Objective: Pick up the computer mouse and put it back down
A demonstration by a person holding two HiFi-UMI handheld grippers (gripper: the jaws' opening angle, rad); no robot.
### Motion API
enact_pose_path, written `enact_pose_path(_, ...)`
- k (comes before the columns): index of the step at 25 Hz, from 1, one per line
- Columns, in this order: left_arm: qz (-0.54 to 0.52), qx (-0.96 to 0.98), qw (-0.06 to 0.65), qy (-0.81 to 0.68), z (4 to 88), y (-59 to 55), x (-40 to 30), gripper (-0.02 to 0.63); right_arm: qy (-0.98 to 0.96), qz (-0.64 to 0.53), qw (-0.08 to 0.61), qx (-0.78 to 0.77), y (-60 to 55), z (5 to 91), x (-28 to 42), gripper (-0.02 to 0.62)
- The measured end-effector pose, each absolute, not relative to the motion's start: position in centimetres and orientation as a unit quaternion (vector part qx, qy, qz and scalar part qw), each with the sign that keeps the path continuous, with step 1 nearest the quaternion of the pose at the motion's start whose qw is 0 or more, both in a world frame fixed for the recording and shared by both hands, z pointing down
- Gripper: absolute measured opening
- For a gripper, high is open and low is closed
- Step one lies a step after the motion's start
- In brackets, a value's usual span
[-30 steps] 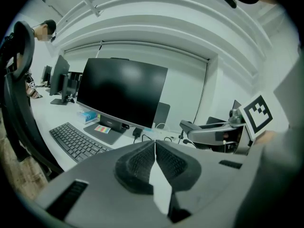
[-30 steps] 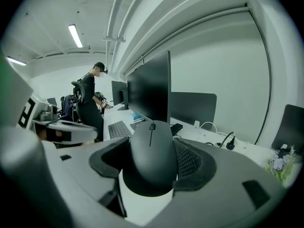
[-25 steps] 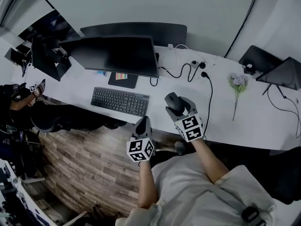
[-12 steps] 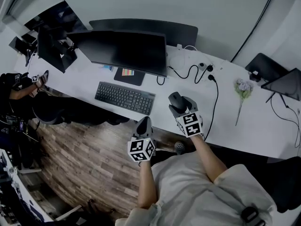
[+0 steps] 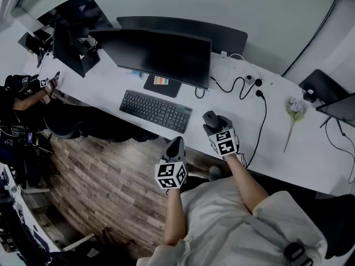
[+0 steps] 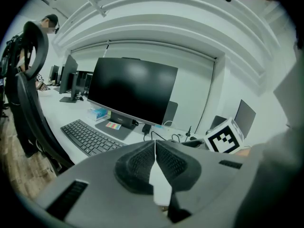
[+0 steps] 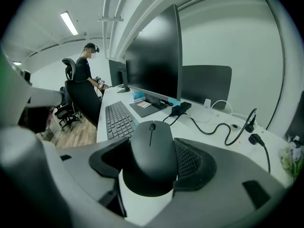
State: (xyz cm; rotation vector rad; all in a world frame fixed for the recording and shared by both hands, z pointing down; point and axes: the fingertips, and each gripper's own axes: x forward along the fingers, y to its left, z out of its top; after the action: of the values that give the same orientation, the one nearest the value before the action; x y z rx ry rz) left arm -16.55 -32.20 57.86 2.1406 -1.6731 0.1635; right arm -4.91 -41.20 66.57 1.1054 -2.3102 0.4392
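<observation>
- Task status: the pick-up half reads as done. The computer mouse (image 7: 152, 148) sits in the grip of the right tool (image 5: 215, 127) and has not been let go.
- Remaining, as judged: seat the mouse flat on the counter (image 5: 272, 140), spread the jaws off its flanks, and draw the tool clear without dragging it.
- Mouse, location: over the counter, just right of the keyboard (image 5: 156, 111) and near that keyboard's right end. Its nose points away from the person, roughly level with the keyboard's far edge.
- Mouse, contact with the counter: cannot be told. The right gripper view shows only the tool's own pale body beneath the mouse, and the head view looks down from too steep an angle to show any gap.
- Right tool: jaws set wide, one dark pad pressed against each flank of the mouse, pinching it across its width. The scroll wheel and the top shell show clear above the pads.
- Left tool (image 5: 174, 147): jaws pressed together, pad against pad, with nothing between them.
- Left tool, location: in front of the keyboard's right end, off the counter's near edge and above the wood floor (image 5: 105, 187), touching nothing.
- Handling note, as judged: the mouse shell is smooth and rounded, so an uneven release could let it tip or slide.
</observation>
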Motion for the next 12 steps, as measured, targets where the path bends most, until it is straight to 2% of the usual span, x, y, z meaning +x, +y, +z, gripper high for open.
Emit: enact_pose_path(12, 0.068, 0.770, 0.215, -0.596, 58.3, -31.9, -17.5, 0.023, -0.845, 0.189, 0.332, 0.374, -39.4, 74.1, -6.9, 0.302)
